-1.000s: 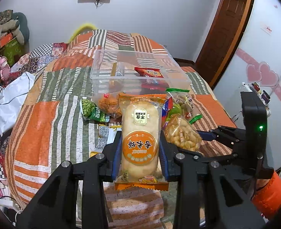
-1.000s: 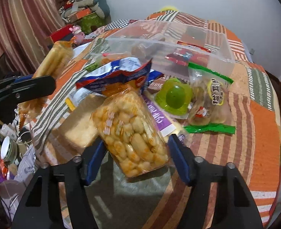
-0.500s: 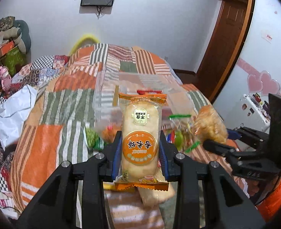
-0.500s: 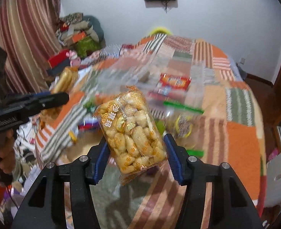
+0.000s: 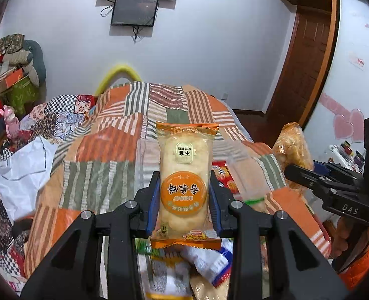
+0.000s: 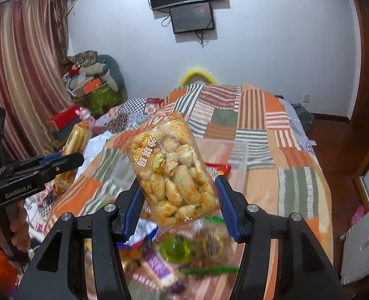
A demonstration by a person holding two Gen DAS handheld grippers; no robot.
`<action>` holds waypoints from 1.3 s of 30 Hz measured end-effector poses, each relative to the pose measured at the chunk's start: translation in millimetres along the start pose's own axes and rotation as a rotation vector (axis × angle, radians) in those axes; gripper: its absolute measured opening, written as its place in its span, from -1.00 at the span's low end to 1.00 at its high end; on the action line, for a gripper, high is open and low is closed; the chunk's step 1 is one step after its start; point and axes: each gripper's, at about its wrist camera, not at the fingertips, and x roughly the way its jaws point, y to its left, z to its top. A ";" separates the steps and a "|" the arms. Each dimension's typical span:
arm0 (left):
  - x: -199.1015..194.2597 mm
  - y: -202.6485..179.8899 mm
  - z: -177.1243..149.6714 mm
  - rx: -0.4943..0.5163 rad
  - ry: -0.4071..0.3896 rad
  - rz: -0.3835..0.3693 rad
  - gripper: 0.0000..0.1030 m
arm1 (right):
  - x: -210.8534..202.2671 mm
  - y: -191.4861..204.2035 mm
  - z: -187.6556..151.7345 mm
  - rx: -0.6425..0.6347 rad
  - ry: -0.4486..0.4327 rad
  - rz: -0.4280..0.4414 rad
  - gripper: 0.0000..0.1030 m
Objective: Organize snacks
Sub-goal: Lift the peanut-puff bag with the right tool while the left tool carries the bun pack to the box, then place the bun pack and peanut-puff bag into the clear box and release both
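My left gripper [image 5: 184, 190] is shut on a long orange-labelled rice cracker packet [image 5: 184, 170], held upright above the patchwork bed [image 5: 97, 175]. My right gripper [image 6: 179, 200] is shut on a clear bag of yellow puffed snacks [image 6: 174, 172], tilted left. Each gripper also shows in the other's view: the right gripper [image 5: 299, 172] with its bag [image 5: 291, 147] at the right, the left gripper [image 6: 66, 161] with its packet [image 6: 74, 137] at the left. A clear plastic box [image 6: 242, 150] holding a red packet [image 6: 219, 167] lies on the bed behind the bag. Loose snacks, among them a green jelly cup [image 6: 175, 248], lie blurred below.
A white plastic bag [image 5: 24, 167] lies on the bed's left side. Piled clothes and boxes [image 6: 91, 80] stand in the far corner by the curtain [image 6: 21, 75]. A wooden door [image 5: 307, 57] and a white cabinet with pink hearts [image 5: 347, 125] are at the right.
Both grippers have risen off the snack pile with their packets held. The box and loose snacks now sit lower in view, and more of the wall and screens shows.
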 end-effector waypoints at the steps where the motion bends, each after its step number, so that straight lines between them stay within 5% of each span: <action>1: 3.2 1.2 2.3 0.000 0.000 0.003 -0.33 | 4.0 0.3 2.5 0.000 -0.001 -0.001 0.02; 22: 115.2 27.1 7.0 0.021 0.152 0.049 -0.33 | 105.5 3.4 11.0 -0.003 0.157 0.032 0.02; 39: 157.8 30.5 -10.6 0.037 0.271 0.047 -0.31 | 144.3 2.0 -5.6 -0.017 0.337 0.049 0.05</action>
